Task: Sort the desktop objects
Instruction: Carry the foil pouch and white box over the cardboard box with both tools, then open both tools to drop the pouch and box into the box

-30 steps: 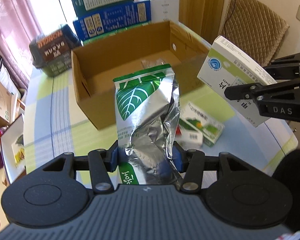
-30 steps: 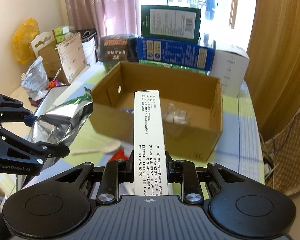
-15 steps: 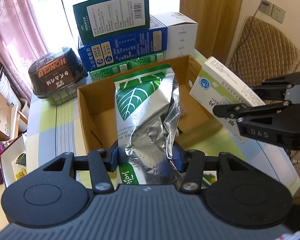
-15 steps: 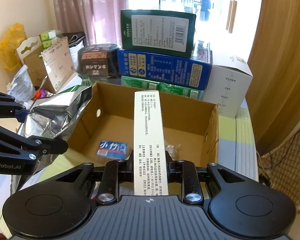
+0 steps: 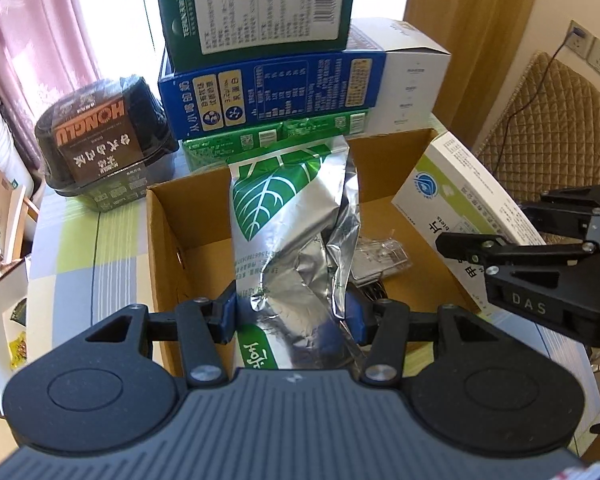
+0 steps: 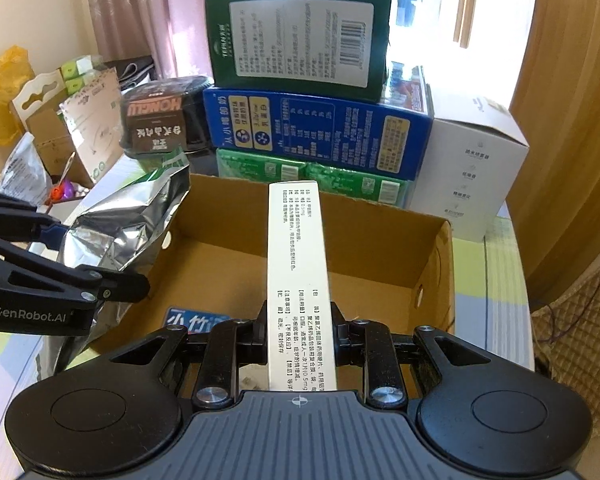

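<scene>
Over the open cardboard box point(image 6: 384, 256), the left gripper point(image 5: 292, 316) clamps a crinkled foil pouch point(image 5: 296, 224) while the right gripper point(image 6: 300, 332) pinches a white medicine carton point(image 6: 298, 280).

Pouch point(image 5: 292, 236): crinkled silver foil, green-and-white leaf print, between blue pads point(image 5: 226, 316). Medicine box point(image 6: 298, 280): white, black print, between black fingers point(image 6: 260, 330). Carton point(image 6: 380, 256) beyond: plain brown. Tablecloth point(image 5: 80, 240): grey, lime and white checks.
</scene>
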